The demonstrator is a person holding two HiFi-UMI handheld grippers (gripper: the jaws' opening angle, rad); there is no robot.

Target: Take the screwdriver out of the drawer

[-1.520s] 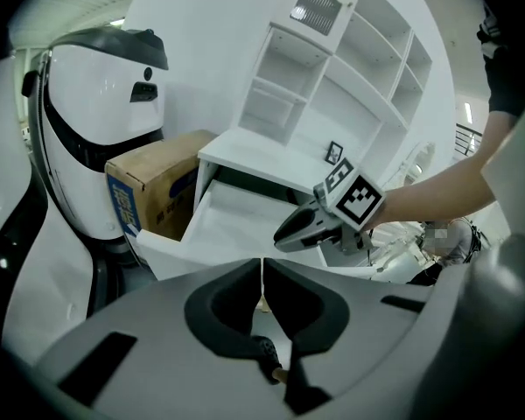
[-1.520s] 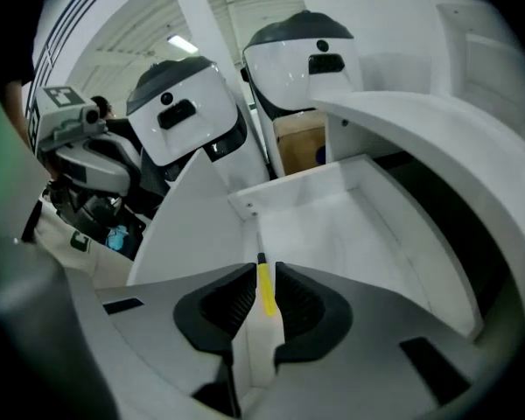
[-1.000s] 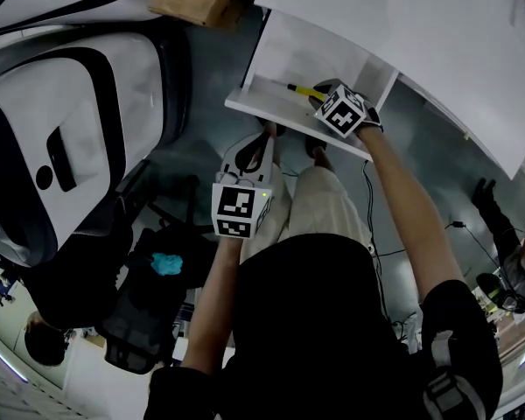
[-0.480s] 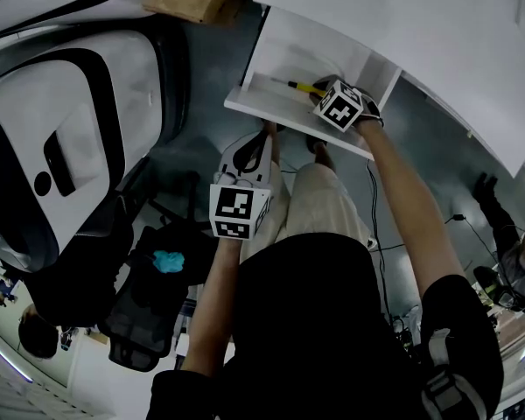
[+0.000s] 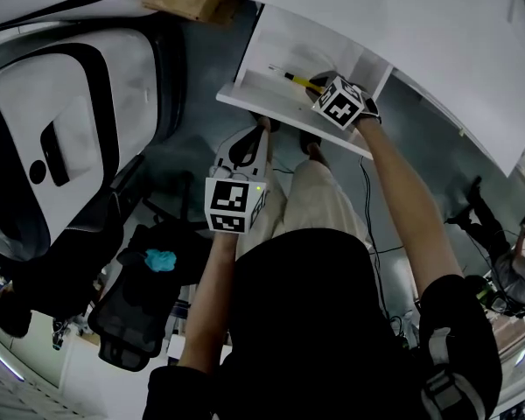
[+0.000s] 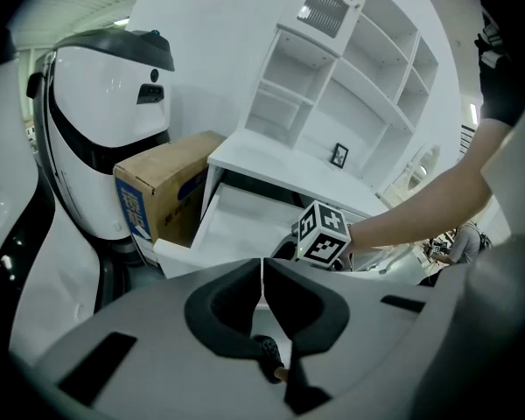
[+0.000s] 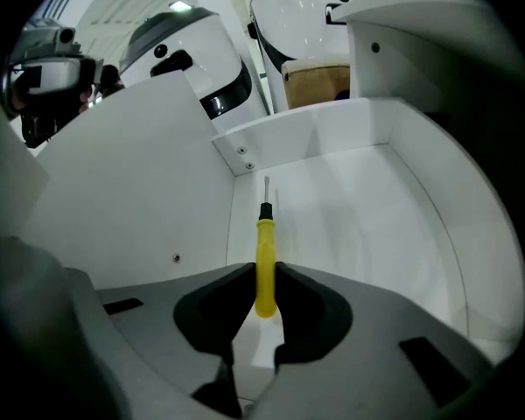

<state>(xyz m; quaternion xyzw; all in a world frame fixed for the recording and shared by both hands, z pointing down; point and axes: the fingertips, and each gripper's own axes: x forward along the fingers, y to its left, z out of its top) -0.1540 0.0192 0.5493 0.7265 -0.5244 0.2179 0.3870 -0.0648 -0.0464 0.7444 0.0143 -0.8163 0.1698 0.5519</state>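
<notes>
**Yellow handle pinched in the right gripper, inside the open drawer**

The right gripper (image 7: 264,278) is closed on the screwdriver (image 7: 264,250). Its two dark pads press the yellow handle from either side, close to the butt end. The rest of the tool runs straight ahead of the gripper: more yellow handle, a black collar, then a thin metal shaft aimed at the far wall. The gripper reaches down into the white drawer (image 7: 367,217), with the drawer floor beneath it, the back wall ahead and a side wall with small screw heads on its left. Whether the tip touches the floor cannot be told.

The left gripper (image 6: 262,274) has its jaws brought fully together with nothing between them. It hangs outside the drawer, in front of the drawer's front panel and lower than it. The pulled-out drawer lies directly ahead of this gripper, and the right gripper shows ahead and a little to its right, at the drawer's near edge. The white counter (image 6: 271,160) sits above the drawer, and a white shelf unit (image 6: 350,86) rises beyond it. A cardboard box (image 6: 162,195) stands ahead on the left gripper's left, just beside the drawer. Further left is a rounded white-and-black machine housing (image 6: 101,129).
</notes>
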